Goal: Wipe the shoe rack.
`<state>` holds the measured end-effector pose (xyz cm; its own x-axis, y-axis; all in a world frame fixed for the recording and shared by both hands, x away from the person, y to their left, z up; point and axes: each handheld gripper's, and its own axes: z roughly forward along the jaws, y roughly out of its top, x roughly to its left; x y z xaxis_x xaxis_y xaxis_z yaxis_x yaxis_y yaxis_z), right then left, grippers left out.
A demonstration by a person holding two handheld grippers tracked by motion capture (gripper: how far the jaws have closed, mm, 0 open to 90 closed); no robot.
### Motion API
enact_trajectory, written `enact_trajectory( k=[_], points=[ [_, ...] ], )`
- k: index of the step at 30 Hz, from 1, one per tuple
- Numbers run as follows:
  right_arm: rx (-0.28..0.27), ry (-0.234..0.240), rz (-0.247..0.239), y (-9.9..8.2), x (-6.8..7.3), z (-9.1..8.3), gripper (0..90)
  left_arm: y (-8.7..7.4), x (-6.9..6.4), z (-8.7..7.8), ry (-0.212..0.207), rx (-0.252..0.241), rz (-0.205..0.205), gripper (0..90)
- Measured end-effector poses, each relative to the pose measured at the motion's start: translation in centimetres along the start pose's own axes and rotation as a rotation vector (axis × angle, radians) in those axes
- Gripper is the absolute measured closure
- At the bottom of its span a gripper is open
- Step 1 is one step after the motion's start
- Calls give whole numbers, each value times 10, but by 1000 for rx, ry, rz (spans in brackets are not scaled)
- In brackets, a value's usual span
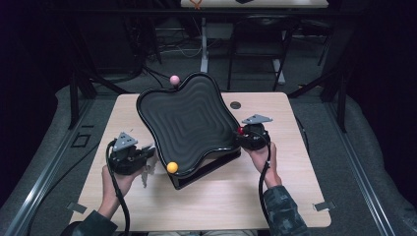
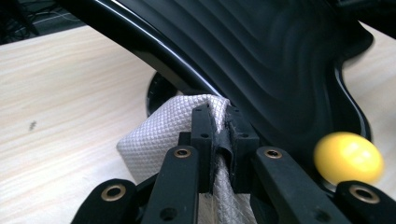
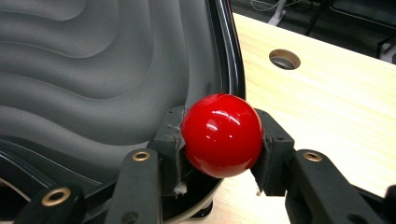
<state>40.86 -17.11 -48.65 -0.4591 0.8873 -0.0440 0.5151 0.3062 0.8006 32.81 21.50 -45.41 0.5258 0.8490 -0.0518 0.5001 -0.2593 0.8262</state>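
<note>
Overhead, two handheld grippers work at a wavy black tray on a wooden table.
From above, the left gripper sits beside the tray's yellow knob; the right gripper meets its right rim. Left gripper view: jaws pinched tight on a white quilted cloth, partly hidden. Right gripper view: jaws clamp a glossy red knob.

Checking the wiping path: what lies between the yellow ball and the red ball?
In the high view, the black ridged tray spans between the yellow ball and the red ball; nothing else lies on that stretch.
</note>
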Motion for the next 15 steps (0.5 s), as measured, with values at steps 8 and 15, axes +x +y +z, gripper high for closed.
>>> enact_trajectory(
  k=[8, 15],
  points=[
    [0, 2, -2, 0, 0, 0, 593, 17, 16, 1, 28, -15, 1, 833],
    [0, 2, -2, 0, 0, 0, 593, 35, 28, 2, 59, -29, 4, 833]
  ],
)
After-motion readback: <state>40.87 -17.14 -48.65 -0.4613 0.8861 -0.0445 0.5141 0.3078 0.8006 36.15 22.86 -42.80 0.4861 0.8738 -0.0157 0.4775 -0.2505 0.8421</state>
